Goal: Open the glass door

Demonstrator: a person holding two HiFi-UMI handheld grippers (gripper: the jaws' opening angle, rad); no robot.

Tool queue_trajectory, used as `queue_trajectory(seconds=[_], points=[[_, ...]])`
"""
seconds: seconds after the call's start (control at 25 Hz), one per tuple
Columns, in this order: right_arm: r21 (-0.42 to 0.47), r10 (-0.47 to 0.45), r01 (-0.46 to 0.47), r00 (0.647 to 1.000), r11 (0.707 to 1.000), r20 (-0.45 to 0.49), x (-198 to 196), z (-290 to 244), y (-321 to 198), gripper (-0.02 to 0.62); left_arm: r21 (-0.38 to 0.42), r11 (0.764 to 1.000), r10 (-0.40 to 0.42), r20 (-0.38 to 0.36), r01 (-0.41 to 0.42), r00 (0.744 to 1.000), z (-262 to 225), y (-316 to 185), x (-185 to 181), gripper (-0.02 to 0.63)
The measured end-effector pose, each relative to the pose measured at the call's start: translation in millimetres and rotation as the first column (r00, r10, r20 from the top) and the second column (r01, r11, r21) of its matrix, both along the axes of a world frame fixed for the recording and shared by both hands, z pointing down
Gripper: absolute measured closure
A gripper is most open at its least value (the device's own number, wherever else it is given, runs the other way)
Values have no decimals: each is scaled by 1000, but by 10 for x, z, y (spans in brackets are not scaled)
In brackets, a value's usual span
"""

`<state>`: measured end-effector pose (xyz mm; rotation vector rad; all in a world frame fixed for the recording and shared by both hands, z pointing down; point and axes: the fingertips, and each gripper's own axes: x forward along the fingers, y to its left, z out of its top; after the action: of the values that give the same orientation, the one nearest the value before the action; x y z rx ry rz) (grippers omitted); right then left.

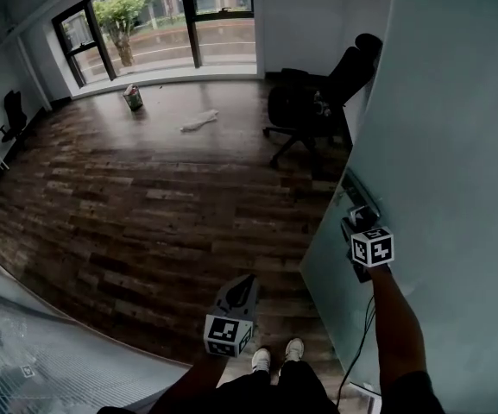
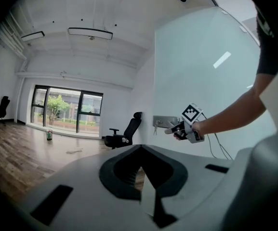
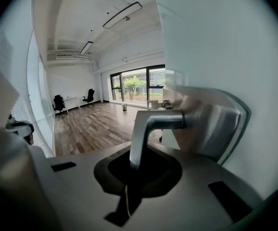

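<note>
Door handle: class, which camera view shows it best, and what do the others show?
The right gripper view: the door handle looms large at centre, its lever clamped in the right gripper. The left gripper view shows it small and far off; the head view, only a sliver beside that gripper.

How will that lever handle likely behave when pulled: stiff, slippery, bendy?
The lever handle looks like solid polished metal, so probably rigid but slippery in the right hand-held gripper. Its frosted glass door is a large panel, so likely heavy and slow to swing.
</note>
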<state>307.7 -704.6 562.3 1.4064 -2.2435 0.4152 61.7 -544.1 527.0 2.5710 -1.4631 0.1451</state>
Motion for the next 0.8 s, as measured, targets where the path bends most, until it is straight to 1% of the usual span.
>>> queue_trajectory(seconds=[0.16,0.36,0.48,0.64,0.8], points=[[0,65,-65,998,998,3,511,26,-292,580,-4,1000,-4,22,4,1000,136,-318,113,603],[-2,148,-148,989,989,7,1196,-15,-597,580,-6,1000,11,35,-11,999,81,-650,509,603],[-5,195,-195,981,981,5,1616,6,-698,580,6,1000,30,42,-30,999,20,-785,766,603],[-11,249,-249,968,968,5,2106,27,-800,580,-15,999,41,32,-40,999,170,-899,1010,603],[-25,292,-292,956,956,12,2540,21,-884,581,-28,998,59,33,-58,998,200,-980,1239,603]])
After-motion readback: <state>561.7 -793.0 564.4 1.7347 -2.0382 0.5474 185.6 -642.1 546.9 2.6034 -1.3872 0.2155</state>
